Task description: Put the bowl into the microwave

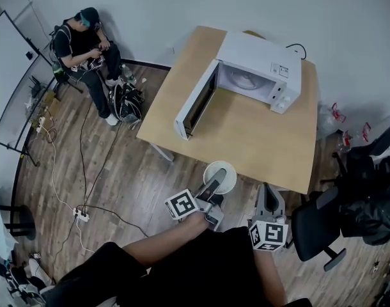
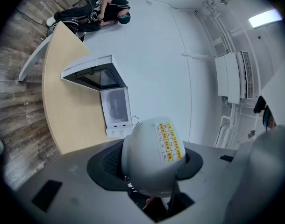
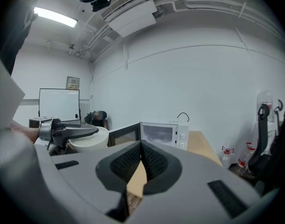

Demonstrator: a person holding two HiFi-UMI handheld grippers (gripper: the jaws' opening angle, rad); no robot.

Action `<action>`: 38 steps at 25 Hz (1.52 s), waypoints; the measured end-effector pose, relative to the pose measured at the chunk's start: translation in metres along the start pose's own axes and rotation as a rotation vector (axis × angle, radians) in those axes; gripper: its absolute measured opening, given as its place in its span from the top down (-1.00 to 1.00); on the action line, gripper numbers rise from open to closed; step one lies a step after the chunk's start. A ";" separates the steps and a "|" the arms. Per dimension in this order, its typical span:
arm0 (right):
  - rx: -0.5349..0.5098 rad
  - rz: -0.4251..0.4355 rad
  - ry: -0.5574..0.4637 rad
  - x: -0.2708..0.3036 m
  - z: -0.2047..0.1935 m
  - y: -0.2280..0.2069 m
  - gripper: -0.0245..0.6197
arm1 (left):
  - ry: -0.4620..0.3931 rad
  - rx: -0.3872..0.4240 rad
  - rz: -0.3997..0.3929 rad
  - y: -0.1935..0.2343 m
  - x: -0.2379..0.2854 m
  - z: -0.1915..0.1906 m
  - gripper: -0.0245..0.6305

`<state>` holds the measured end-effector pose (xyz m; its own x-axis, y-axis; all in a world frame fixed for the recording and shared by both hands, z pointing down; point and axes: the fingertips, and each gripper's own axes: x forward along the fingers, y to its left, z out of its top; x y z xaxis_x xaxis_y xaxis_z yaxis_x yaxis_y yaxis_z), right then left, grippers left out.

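The white bowl [image 1: 220, 176] hangs just over the near edge of the wooden table [image 1: 246, 139], with my left gripper [image 1: 211, 187] shut on its rim. In the left gripper view the bowl [image 2: 152, 160] fills the space between the jaws, its stickered underside facing the camera. The white microwave [image 1: 259, 75] stands at the table's far side, and its door [image 1: 196, 102] is swung wide open to the left. My right gripper [image 1: 270, 200] is shut with nothing in it, to the right of the bowl at the table's front edge. The right gripper view shows the bowl [image 3: 89, 141] at left and the microwave [image 3: 163, 134] ahead.
A person sits on a chair [image 1: 86, 40] at the back left, with a backpack [image 1: 126, 101] on the floor beside them. A dark office chair [image 1: 319, 226] stands right of me. Cables and a power strip [image 1: 81, 215] lie on the floor at left.
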<state>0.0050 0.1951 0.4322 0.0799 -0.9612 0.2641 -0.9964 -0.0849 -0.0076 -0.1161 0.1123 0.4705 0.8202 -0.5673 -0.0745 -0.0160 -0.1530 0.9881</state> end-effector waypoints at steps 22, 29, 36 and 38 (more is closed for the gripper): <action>0.019 0.104 0.015 0.167 0.018 -0.059 0.74 | -0.061 0.023 0.079 0.053 0.130 0.080 0.26; 0.073 0.139 0.062 0.224 0.013 -0.087 0.74 | -0.033 0.022 0.083 0.078 0.213 0.086 0.26; 0.027 0.197 0.100 0.262 0.007 -0.103 0.74 | -0.056 0.028 0.134 0.117 0.275 0.111 0.26; 0.032 0.192 0.109 0.271 0.004 -0.115 0.74 | -0.065 0.034 0.142 0.127 0.292 0.118 0.26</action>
<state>0.1409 -0.0565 0.5004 -0.1168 -0.9266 0.3574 -0.9913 0.0871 -0.0982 0.0540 -0.1687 0.5579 0.7695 -0.6361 0.0564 -0.1499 -0.0940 0.9842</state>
